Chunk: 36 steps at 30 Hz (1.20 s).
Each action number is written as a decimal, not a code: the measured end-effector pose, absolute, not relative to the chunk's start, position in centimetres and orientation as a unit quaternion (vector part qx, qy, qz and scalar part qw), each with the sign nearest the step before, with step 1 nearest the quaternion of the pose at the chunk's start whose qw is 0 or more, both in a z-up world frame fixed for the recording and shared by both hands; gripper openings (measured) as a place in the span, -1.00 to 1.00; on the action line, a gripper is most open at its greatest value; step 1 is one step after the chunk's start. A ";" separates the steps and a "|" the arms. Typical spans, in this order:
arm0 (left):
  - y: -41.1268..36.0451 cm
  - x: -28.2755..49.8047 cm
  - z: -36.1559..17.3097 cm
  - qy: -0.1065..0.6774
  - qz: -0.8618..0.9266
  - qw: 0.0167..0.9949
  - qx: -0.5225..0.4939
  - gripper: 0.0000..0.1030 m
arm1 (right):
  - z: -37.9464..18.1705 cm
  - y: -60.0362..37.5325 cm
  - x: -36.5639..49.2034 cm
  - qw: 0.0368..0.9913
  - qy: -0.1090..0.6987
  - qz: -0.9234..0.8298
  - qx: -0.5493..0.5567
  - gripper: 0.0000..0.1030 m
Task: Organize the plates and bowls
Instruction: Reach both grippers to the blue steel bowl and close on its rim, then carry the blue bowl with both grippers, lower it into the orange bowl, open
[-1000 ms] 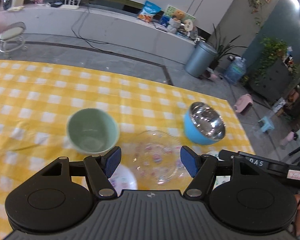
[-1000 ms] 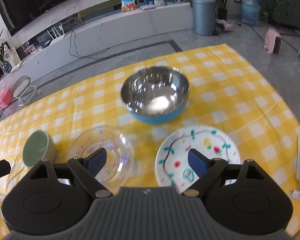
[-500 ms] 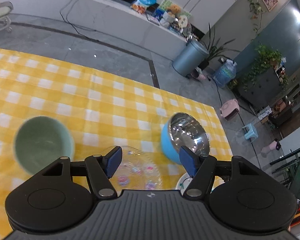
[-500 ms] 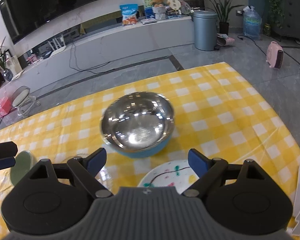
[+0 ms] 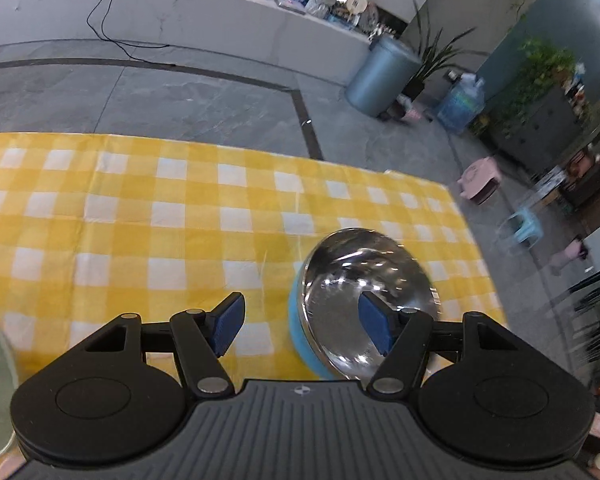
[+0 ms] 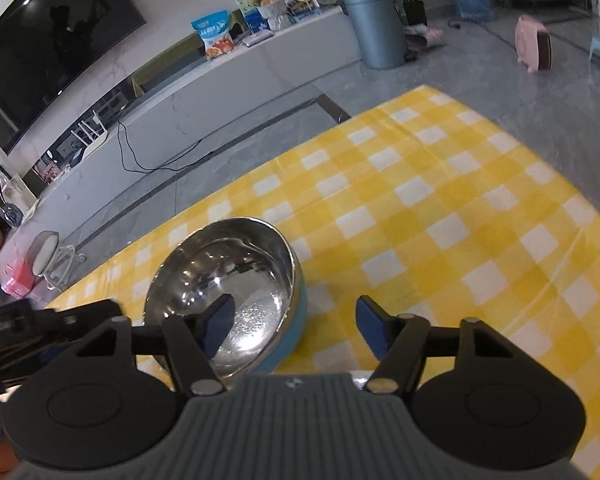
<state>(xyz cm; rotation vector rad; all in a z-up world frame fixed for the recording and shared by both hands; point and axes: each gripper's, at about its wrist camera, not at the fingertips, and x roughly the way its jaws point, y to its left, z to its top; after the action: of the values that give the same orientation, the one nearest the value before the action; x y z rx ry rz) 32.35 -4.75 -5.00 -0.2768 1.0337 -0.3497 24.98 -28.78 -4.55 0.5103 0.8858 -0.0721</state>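
Both grippers open over steel bowl [image 5: 360, 300], L [image 5: 300, 326] & R [image 6: 294, 326].

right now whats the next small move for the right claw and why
Probably ease the right claw forward and down so the steel bowl's near-right rim sits between its open pads. One pad already overlaps the bowl's inside while the other hangs outside the blue wall; nothing is gripped yet.
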 end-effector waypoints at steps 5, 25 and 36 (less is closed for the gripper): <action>-5.7 32.9 -6.2 0.508 -0.155 0.839 -0.120 0.18 | -6.4 -29.0 25.5 0.858 0.443 -0.029 0.258 -0.05; -8.0 30.6 -4.1 0.506 -0.137 0.850 -0.053 -0.78 | -4.9 -28.4 24.1 0.856 0.445 -0.008 0.263 -0.67; -5.2 26.0 0.3 0.500 -0.109 0.858 -0.043 -0.78 | -0.5 -26.0 20.8 0.860 0.445 0.052 0.246 -0.69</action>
<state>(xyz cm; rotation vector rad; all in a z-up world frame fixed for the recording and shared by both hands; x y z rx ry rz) 26.01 -5.24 0.29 -0.0912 1.0494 -0.2288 20.78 -25.98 -0.48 0.5159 0.9332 0.1095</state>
